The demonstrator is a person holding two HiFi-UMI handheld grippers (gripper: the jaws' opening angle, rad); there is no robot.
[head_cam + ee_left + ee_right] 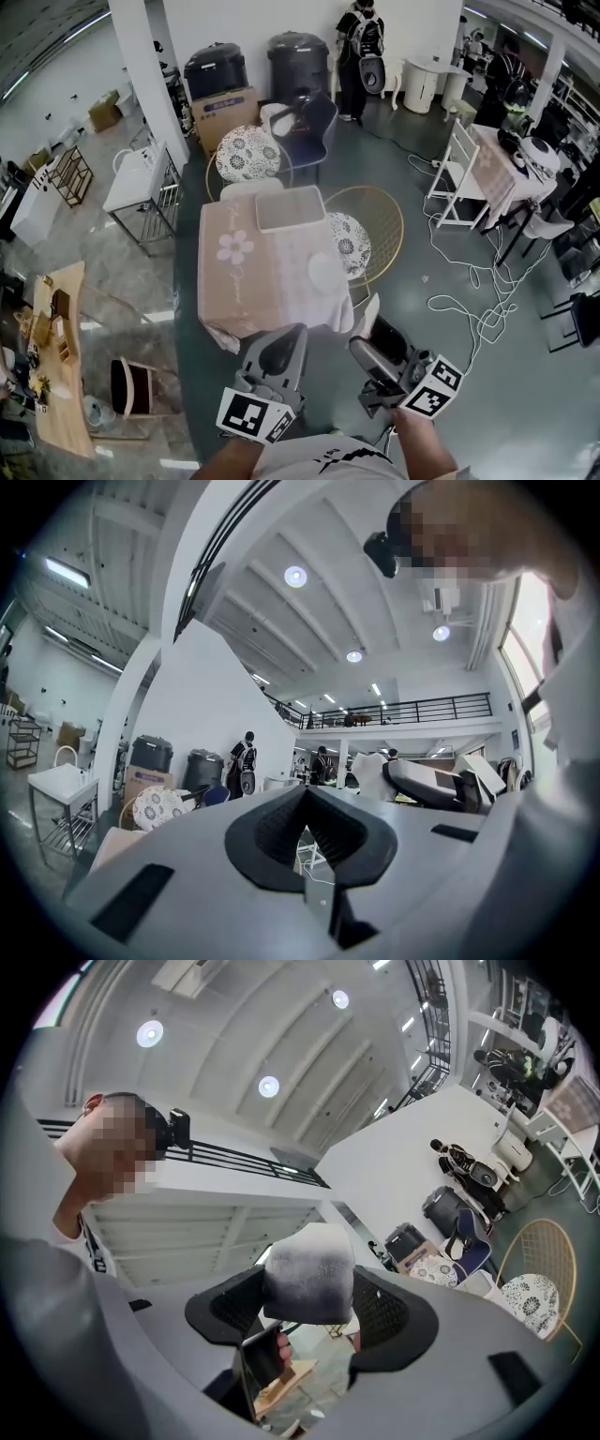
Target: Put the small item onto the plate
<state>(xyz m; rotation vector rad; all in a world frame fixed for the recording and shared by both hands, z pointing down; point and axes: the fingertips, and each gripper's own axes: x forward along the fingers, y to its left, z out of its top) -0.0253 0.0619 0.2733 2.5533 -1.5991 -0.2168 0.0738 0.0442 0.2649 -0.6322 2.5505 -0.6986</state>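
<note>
A small white and grey block sits between the pads of my right gripper, which is shut on it. In the head view this gripper is held low, just off the near right corner of the pink-clothed table, with the block at its tip. A white plate lies on the table near its right edge, ahead of that gripper. My left gripper hovers at the table's near edge. Its pads meet at the tips with nothing between them.
A pale rectangular tray lies at the table's far end. A gold wire chair with a patterned cushion stands at the table's right, another behind it. Cables trail over the floor at right. People stand at the back.
</note>
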